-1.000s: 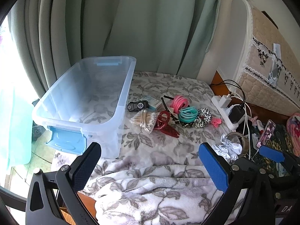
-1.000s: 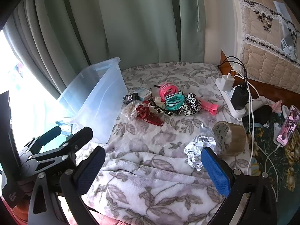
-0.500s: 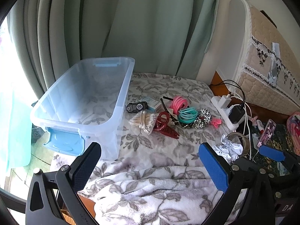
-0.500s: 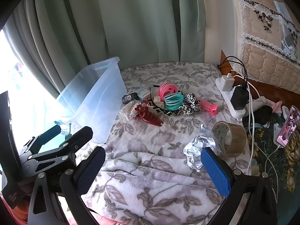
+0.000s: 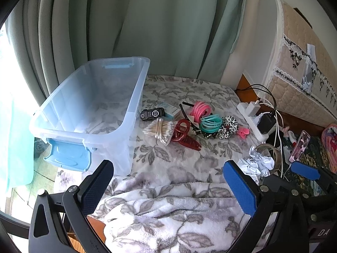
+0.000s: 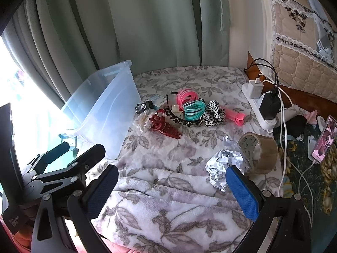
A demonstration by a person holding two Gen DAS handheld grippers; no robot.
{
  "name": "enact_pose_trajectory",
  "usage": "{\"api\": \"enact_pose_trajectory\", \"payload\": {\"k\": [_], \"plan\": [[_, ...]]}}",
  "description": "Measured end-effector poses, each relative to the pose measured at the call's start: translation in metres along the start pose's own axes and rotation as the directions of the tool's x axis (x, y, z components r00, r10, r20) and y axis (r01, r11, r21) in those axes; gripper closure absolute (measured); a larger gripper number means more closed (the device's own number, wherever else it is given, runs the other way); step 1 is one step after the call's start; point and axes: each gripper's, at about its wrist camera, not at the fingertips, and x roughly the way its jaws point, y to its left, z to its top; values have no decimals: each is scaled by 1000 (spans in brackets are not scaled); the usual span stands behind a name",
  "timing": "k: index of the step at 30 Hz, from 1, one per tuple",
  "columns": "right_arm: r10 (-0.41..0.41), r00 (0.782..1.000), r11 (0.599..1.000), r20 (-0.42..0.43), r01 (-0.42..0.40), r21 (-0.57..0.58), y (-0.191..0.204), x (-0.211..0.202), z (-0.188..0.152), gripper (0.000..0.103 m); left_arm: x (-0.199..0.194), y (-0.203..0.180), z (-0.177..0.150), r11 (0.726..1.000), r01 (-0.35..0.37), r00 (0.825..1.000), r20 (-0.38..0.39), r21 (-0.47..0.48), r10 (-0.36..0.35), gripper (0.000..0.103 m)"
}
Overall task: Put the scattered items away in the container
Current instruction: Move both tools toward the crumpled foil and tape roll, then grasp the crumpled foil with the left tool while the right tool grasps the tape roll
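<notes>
A clear plastic bin with blue latches stands empty at the left of a floral blanket; it also shows in the right wrist view. Beside it lies a cluster of items: a black toy car, cotton swabs, a red hair claw, pink bands, teal bands, a leopard scrunchie and a pink clip. My left gripper is open and empty, near the blanket's front edge. My right gripper is open and empty, also at the front.
Crumpled paper and a roll of brown tape lie at the front right. A white power strip with chargers and cables runs along the right edge. A phone rests further right. Green curtains hang behind.
Both grippers have drifted slightly; the view shifts a little. Nothing on the blanket has moved.
</notes>
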Motion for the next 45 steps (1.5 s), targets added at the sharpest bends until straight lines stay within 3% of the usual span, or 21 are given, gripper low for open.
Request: {"api": "enact_pose_trajectory", "payload": {"k": [22,31,36,45], "plan": [[13,1000,1000,-7,-13,28,-10,5,-1,0,9,-12,4,999,-4,1000,-5,43,4,0],[0,1000,995,1,0,100,-44,4,-2,0,30,-54,14,984,63,997,-50,168,-56,0],[-63,998,979,14,60,193,-88,-1,-6,0,51,-92,11,955,142,985,-128,261,-112,0],[-130,991,947,-31,133,293,-152,15,-15,0,93,-150,7,903,272,942,-285,331,-179,0]]}}
